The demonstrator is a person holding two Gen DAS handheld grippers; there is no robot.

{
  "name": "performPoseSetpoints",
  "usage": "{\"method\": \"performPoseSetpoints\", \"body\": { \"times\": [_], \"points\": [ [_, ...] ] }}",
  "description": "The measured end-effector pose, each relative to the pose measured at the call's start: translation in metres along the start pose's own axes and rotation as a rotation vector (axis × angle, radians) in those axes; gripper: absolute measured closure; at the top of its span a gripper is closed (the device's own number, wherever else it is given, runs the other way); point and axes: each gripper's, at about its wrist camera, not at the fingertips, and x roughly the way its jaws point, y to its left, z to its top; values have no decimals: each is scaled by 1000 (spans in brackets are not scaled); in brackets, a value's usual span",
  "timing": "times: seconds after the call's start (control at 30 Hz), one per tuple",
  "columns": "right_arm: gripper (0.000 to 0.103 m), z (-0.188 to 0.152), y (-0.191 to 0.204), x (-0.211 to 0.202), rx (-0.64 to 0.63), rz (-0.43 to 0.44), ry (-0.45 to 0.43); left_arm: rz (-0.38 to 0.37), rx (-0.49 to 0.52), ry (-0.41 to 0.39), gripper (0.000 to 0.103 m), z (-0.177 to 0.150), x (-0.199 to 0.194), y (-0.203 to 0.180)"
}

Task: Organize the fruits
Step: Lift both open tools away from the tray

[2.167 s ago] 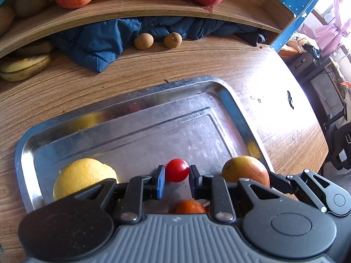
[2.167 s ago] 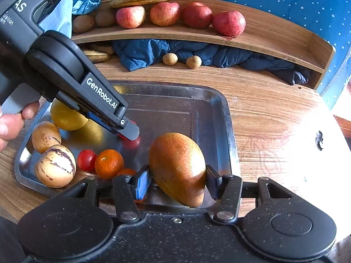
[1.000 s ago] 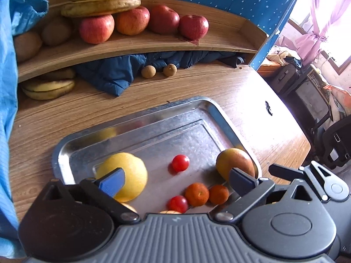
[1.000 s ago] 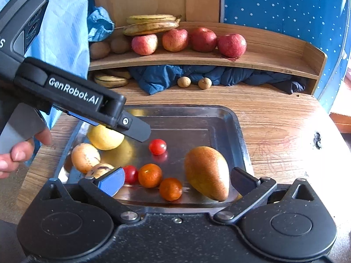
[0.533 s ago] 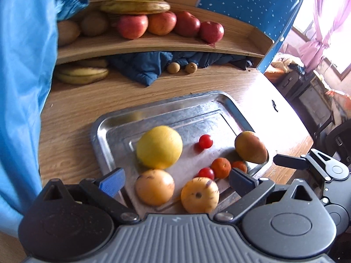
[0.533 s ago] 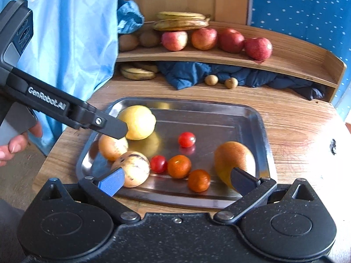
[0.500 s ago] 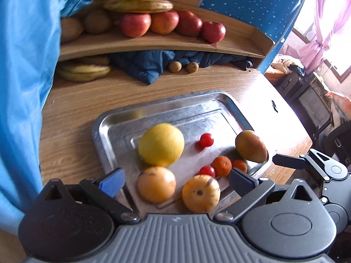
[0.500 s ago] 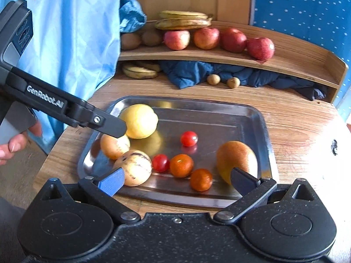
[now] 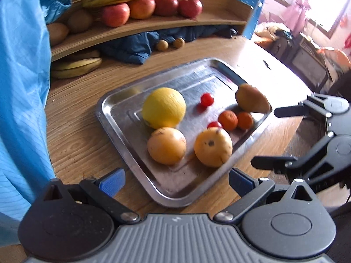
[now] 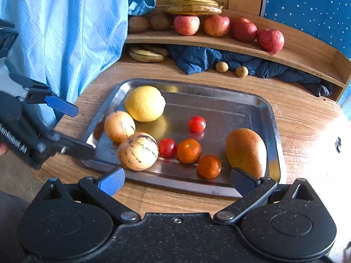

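Both grippers, left gripper and right gripper, hover with jaws apart and empty near the tray holding a lemon and mango.

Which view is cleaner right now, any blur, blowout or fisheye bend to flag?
Left wrist view: motion-smeared, the mango and tray rim soft, and the window area at upper right blown out. Right wrist view: sharper, the striped melon crisp, but glare washes out the table at right and the lemon mirrors in the metal. Both bend the shelf into a curve.
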Motion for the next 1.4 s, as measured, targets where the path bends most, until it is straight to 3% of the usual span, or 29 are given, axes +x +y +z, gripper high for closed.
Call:
{"method": "performPoseSetpoints", "body": {
  "times": [0.3, 0.7, 0.87, 1.2, 1.4],
  "points": [
    [1, 0, -8, -1, 16, -90, 19, 11, 43, 13, 0, -5, -2, -9],
    [1, 17, -20, -3, -24, -85, 6, 44, -39, -5, 0, 3, -6, -7],
    [1, 24, -35, 1, -21, -68, -18, 97, -86, -37, 0, 19, -4, -6],
    [1, 38, -77, 11, -8, -40, -44, 138, -194, -71, 0, 62, 18, -12],
    [1, 44, -102, 17, -3, -34, -48, 145, -206, -95, 0, 87, 31, -20]
  ]
}}
